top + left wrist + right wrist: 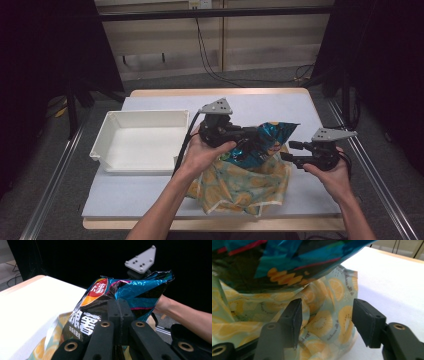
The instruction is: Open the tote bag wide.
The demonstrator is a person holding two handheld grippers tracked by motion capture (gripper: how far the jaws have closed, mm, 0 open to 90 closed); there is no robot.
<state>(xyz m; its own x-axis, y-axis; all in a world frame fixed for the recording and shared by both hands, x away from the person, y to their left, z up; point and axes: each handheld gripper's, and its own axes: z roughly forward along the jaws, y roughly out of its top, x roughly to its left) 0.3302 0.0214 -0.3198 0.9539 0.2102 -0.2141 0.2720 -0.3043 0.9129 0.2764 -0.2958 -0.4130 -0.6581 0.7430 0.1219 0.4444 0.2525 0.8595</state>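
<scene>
Left gripper (235, 135) is clamping the chip bag (260, 142) near its crimped top, jaws pressed together on the foil as the left gripper view shows (120, 312), and is holding the bag lifted over the fruit-print cloth bag (240, 187), which is lying crumpled at the near edge of the desk (150, 195), right of centre. The chip bag's long axis is running roughly level across the desk, from the left jaws toward the right hand, with its lower end hanging above or just inside the cloth bag's mouth; I cannot tell which. Right gripper (287, 156) is sitting just beside the bag's right end and the cloth's right edge, jaws standing moderately apart with nothing pinched; the right gripper view is showing cloth folds (324, 322) lying between and beyond the pads without being pressed. So the cloth is lying straight ahead of and slightly below the right jaws, and the right hand is much the nearer one to its rim. Judgement: the next move is probably turning on the right jaws taking the cloth rim to hold the mouth open. White tray (107, 145) is standing well apart toward the left edge; bare desk is lying to the right and behind, giving open room for moving
</scene>
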